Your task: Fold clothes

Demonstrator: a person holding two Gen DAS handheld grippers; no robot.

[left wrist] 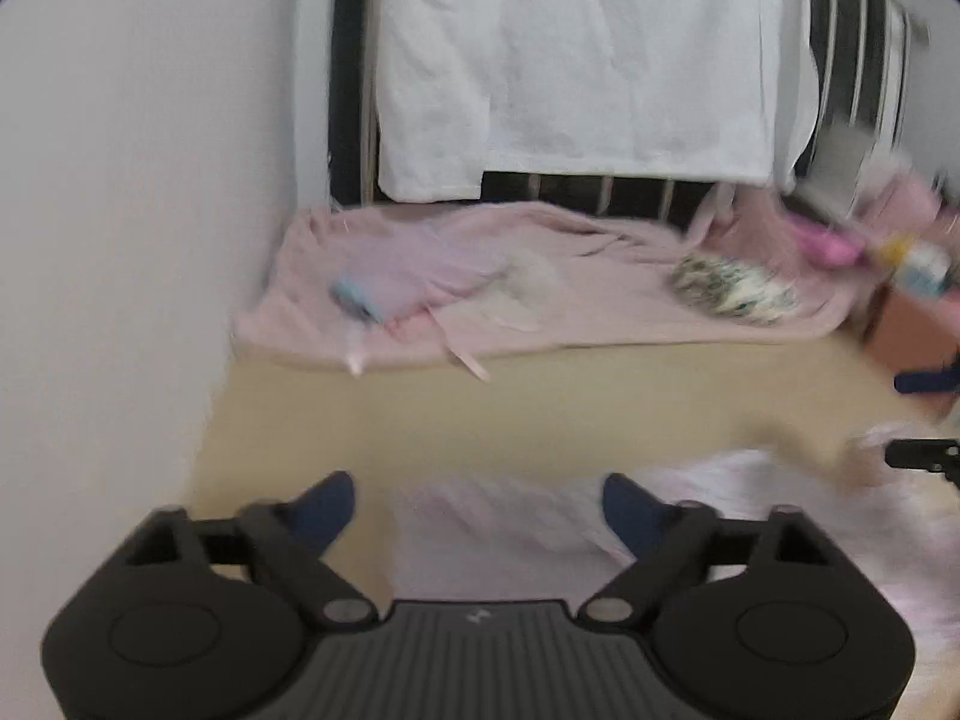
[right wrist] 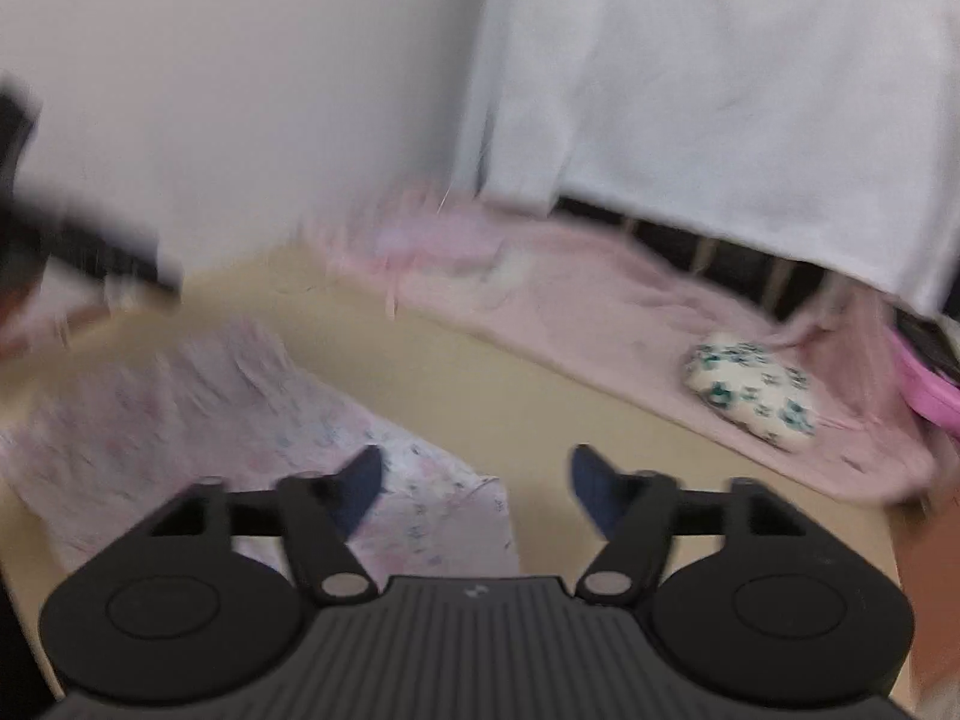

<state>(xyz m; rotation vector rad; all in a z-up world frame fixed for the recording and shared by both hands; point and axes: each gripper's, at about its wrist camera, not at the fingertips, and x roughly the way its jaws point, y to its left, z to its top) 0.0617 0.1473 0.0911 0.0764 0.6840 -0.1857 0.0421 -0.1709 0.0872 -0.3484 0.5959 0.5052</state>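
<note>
Pink floral garment (right wrist: 252, 420) lies flat on my beige table (right wrist: 480, 384), both my left claw (left wrist: 480, 507) and right claw (right wrist: 477, 483) spread wide, empty.

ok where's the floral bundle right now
The floral bundle lies on the pink blanket, far right in both wrist views, below the hanging white cloth.

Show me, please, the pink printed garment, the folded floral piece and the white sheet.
pink printed garment (right wrist: 288, 414): right wrist view, middle of the cloth.
folded floral piece (right wrist: 753, 396): right wrist view, top face.
white sheet (left wrist: 570, 60): left wrist view, middle of the hanging part.
</note>
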